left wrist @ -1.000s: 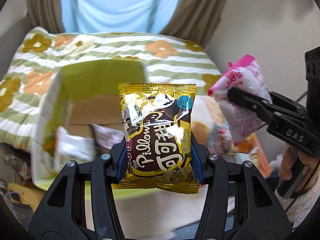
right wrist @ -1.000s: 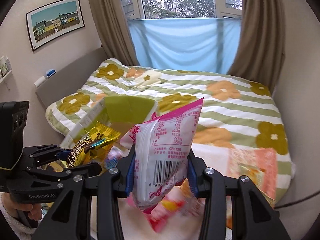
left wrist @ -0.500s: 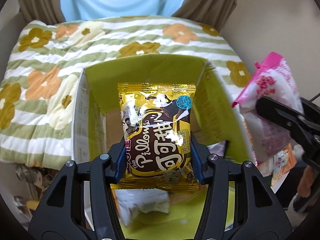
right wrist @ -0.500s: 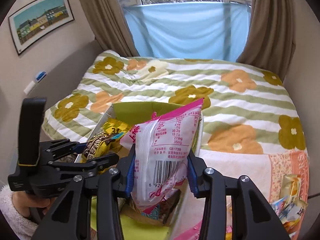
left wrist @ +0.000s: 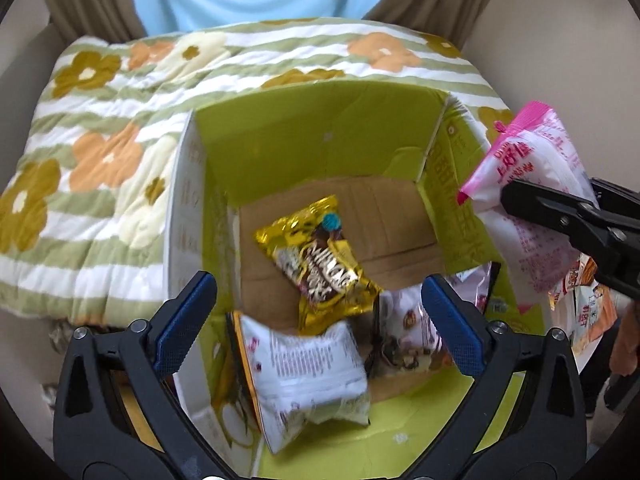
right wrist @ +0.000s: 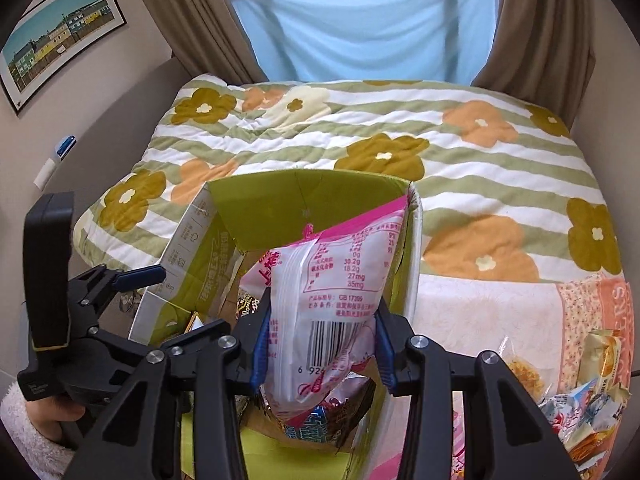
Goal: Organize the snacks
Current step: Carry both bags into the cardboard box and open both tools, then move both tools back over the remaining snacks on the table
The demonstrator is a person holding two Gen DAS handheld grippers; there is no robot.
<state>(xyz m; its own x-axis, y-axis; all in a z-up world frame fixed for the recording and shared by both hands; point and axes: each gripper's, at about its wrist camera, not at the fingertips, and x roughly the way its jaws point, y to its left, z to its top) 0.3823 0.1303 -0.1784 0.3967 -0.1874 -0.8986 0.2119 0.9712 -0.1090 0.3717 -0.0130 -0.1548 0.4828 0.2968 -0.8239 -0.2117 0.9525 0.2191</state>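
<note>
A gold chocolate snack packet [left wrist: 320, 264] lies loose on the cardboard floor of the green-lined box [left wrist: 312, 144]. My left gripper [left wrist: 318, 296] hangs above it with its jaws opening, and nothing touches its blue pads. My right gripper [right wrist: 322, 344] is shut on a pink-and-white snack packet [right wrist: 332, 288], held upright over the right side of the box [right wrist: 280, 200]. The left wrist view shows that packet [left wrist: 528, 208] at the box's right rim. The right wrist view shows the left gripper [right wrist: 176, 304] over the box's left wall, held by a hand in a fluffy sleeve.
Inside the box, a white packet [left wrist: 312, 368] and a packet printed with nuts [left wrist: 408, 332] lie near the front. The box stands on a flowered quilt [right wrist: 400, 128]. A pile of loose snacks [right wrist: 592, 392] lies on a towel at the right.
The left gripper's jaws have come apart and the gold packet has dropped from them onto the box floor. Both grippers have moved in and down over the box.
</note>
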